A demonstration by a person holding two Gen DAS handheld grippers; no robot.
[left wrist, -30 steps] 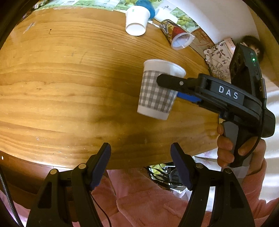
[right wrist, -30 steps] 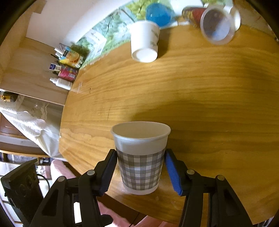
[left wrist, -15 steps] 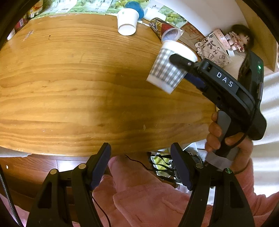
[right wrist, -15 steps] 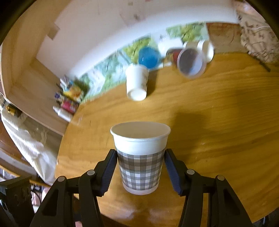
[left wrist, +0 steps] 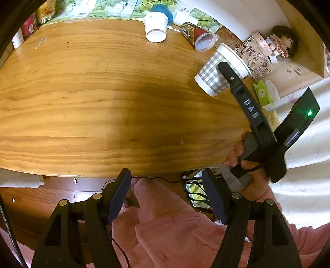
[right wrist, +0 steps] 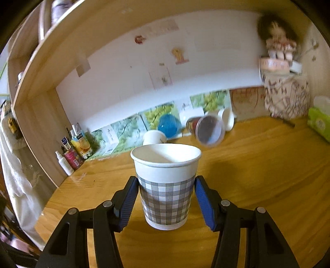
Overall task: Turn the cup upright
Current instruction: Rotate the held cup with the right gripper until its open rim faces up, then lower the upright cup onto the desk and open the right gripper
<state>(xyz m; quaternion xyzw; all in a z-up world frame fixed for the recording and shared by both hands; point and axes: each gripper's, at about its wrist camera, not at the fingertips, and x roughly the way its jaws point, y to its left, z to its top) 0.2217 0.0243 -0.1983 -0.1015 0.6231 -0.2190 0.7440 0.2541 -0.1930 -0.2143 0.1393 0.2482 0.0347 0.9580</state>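
Note:
A grey-checked paper cup [right wrist: 166, 185] sits mouth-up between the blue pads of my right gripper [right wrist: 166, 201], which is shut on it. In the left wrist view the same cup [left wrist: 214, 72] is held above the right part of the wooden table [left wrist: 103, 103], tilted with its mouth toward the far right; the right gripper's black finger [left wrist: 229, 72] crosses in front of it. My left gripper [left wrist: 166, 198] is open and empty, off the table's near edge over pink clothing.
At the back of the table stand an upside-down white cup [left wrist: 155, 26], a blue cup [left wrist: 159, 9] and a red patterned cup on its side [left wrist: 198, 36]. A patterned box with a doll [left wrist: 257, 51] and a green tissue pack [left wrist: 263, 94] sit at right. Bottles [right wrist: 70, 152] stand at left.
My right gripper has carried the checked cup up and toward the far right of the table, tilting level. My left gripper has drawn back past the table's near edge.

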